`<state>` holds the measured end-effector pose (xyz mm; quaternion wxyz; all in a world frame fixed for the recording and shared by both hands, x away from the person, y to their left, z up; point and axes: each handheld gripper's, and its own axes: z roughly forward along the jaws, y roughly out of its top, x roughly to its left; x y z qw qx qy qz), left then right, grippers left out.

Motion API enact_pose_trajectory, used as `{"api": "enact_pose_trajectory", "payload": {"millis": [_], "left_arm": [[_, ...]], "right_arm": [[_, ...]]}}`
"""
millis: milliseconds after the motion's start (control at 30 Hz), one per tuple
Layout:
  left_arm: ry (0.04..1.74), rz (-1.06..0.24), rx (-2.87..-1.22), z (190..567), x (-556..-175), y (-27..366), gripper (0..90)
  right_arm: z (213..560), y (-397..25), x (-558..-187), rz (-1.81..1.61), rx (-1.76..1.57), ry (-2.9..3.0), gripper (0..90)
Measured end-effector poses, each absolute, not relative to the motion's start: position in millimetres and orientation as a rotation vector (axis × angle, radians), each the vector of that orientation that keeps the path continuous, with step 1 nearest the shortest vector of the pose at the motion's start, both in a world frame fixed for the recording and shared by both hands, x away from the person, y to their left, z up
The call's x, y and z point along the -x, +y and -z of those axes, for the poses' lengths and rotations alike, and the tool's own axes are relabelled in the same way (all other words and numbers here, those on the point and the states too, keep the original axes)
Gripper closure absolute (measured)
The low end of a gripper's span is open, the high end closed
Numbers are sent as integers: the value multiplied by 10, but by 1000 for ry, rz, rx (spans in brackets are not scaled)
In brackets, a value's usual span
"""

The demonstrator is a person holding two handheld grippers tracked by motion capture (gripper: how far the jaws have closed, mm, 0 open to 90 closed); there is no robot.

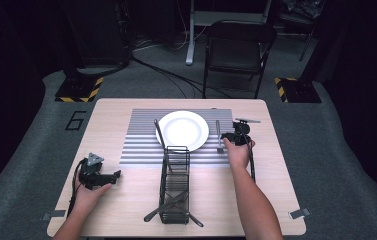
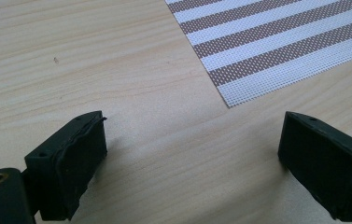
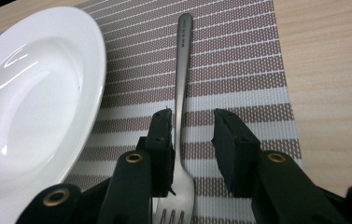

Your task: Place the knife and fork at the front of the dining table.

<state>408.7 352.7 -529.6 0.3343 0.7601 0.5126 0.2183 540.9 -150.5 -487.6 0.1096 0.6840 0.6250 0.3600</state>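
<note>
A silver fork (image 3: 183, 60) lies on the striped placemat (image 3: 239, 56), just right of the white plate (image 3: 33, 102), with its tines toward the camera. My right gripper (image 3: 193, 119) is open and straddles the fork's neck; the left jaw touches the fork and the right jaw stands apart from it. From above, the fork (image 1: 218, 131) lies beside the plate (image 1: 182, 130), with the right gripper (image 1: 227, 138) over its near end. My left gripper (image 1: 117, 174) rests at the table's front left. It is open wide (image 2: 192, 135) over bare wood, near a corner of the placemat (image 2: 276, 42).
A black wire caddy (image 1: 175, 175) stands at the front centre, with dark utensils (image 1: 156, 212) poking out of its near end. A slim dark utensil (image 1: 159, 132) lies along the plate's left side. A folding chair (image 1: 238, 50) stands behind the table.
</note>
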Motion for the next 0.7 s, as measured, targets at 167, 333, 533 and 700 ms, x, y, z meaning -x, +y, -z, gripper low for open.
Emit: {"api": "enact_pose_trajectory", "payload": {"millis": [167,333,533,700], "left_arm": [[1335,-571,-1979,5294,-4082,3530,103],[1337,-589,-1958,5294,-4069,3532,159],[1314,-583,-1956,5279,-4045,3535,285],[1317,-582,-1964,5257,-4021,3504,372]], "right_arm": [[4816,-1507,-5232,-1033,-1916,1901,621],[4753,-1448,-5041,-979,-1736,1968,601],[4709,-1443,-4785,-1037,-1660,2018,561],[4751,-1435,-4557,-1043,-1615,2040,532]]}}
